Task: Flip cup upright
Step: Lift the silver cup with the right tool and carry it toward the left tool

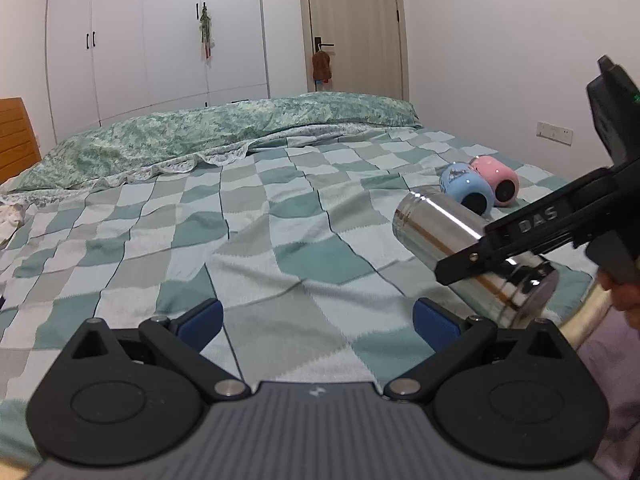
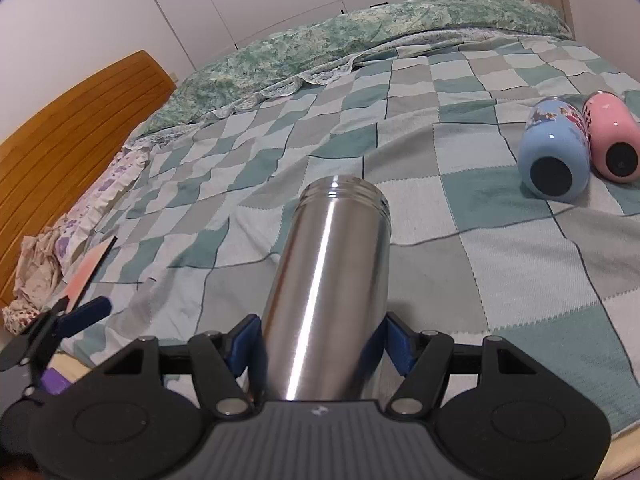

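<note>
A shiny steel cup [image 2: 332, 280] lies tilted, its threaded mouth pointing away over the checked bed [image 2: 500, 264]. My right gripper [image 2: 320, 344] is shut on the steel cup, with blue pads [image 2: 400, 344] pressing both sides near its base. In the left wrist view the steel cup [image 1: 440, 232] is held off the bed at the right by the right gripper [image 1: 480, 256]. My left gripper [image 1: 316, 320] is open and empty, low over the bed, to the left of the cup.
A blue cup [image 2: 556, 152] and a pink cup [image 2: 612, 140] lie on their sides, touching, at the bed's right. A green floral duvet [image 1: 208, 132] is bunched along the far side. A wooden headboard [image 2: 60, 152] stands at the left. Wardrobe [image 1: 160, 32] and door [image 1: 352, 20] behind.
</note>
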